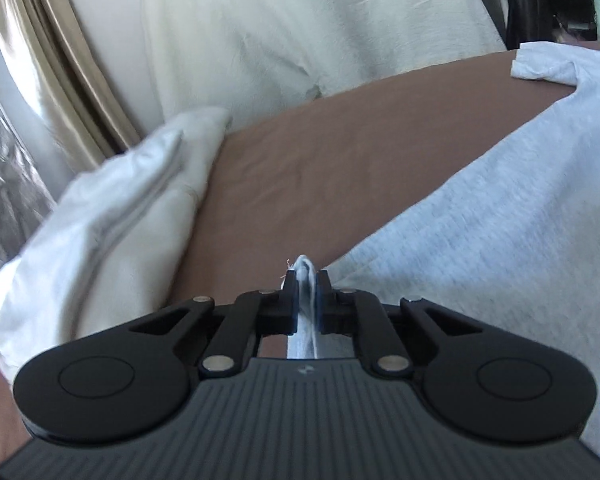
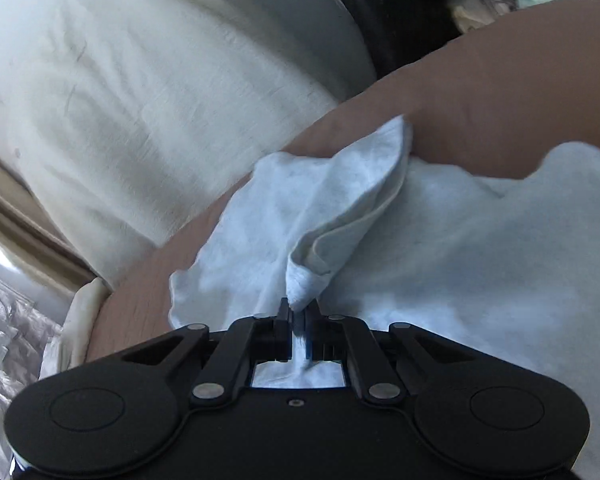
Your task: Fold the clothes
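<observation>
On the brown bedsheet (image 1: 300, 152), a light grey cotton garment (image 1: 480, 240) spreads toward three o'clock; the left gripper (image 1: 306, 280) and right gripper (image 2: 298, 312) each pinch its bunched edge.

Light grey garment (image 1: 480, 216): soft knit cloth, matt, faintly heathered, with a rolled hem.
Brown sheet (image 1: 300, 148): smooth woven cloth, matt, lightly creased.
White pillow (image 1: 112, 216): matt cotton-like cloth with a stitched seam.
Left gripper (image 1: 306, 280): black plastic, slight sheen; ribbed grey housing; bright metal pivot pins.
Right gripper (image 2: 298, 312): the same black plastic, metal pins.
Curtain (image 1: 40, 40): satin-glossy beige cloth.
Plastic film (image 2: 4, 320): shiny, crinkled.
</observation>
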The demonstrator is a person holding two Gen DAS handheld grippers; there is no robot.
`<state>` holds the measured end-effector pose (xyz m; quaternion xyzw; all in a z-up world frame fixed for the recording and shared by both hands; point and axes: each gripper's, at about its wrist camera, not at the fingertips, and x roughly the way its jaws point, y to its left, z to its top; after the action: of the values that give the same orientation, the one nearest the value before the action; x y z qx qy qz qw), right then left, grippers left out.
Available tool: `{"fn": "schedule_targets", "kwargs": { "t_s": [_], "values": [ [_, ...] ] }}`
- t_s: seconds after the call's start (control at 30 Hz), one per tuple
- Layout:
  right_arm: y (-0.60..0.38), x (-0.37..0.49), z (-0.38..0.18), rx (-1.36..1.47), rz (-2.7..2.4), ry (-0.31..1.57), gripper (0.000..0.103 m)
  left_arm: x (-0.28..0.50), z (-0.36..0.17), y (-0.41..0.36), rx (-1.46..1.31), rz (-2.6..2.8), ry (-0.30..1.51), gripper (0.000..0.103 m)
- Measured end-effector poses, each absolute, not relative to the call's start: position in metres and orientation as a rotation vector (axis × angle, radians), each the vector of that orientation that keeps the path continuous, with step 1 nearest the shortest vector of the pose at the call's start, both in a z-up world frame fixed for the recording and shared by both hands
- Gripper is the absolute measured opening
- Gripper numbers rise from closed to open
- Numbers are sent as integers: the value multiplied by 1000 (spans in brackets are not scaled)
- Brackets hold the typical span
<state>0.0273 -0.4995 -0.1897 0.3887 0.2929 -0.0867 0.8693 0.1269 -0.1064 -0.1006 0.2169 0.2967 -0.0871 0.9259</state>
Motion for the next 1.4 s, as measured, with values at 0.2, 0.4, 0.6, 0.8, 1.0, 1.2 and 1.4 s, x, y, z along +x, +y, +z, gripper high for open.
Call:
{"fn": "schedule_targets", "kwargs": {
  "t_s": [0.2,0.4,0.6,0.8,1.0,1.2,1.4],
  "values": [
    [-490,26,-171,731,-164,450,7,121,-85,-99,383,-161,574,8],
    [-479,31,-143,644,-177,375,7,116,-70,-91,321,-143,539,7],
    [-463,86,-94,462,-177,363,7,122,-57,-80,242,-88,560,7],
    [-440,162,-126,371,-137,500,8,148,-101,-66,155,-87,789,12],
    [-437,154,-125,463,-148,569,39,144,-85,-62,200,-105,757,19],
    [-429,27,-96,555,-182,443,61,150,-74,-36,78,-97,775,36],
    [-436,-78,-129,621,-345,540,61,143,-56,-25,115,-73,730,36]
  ]
}}
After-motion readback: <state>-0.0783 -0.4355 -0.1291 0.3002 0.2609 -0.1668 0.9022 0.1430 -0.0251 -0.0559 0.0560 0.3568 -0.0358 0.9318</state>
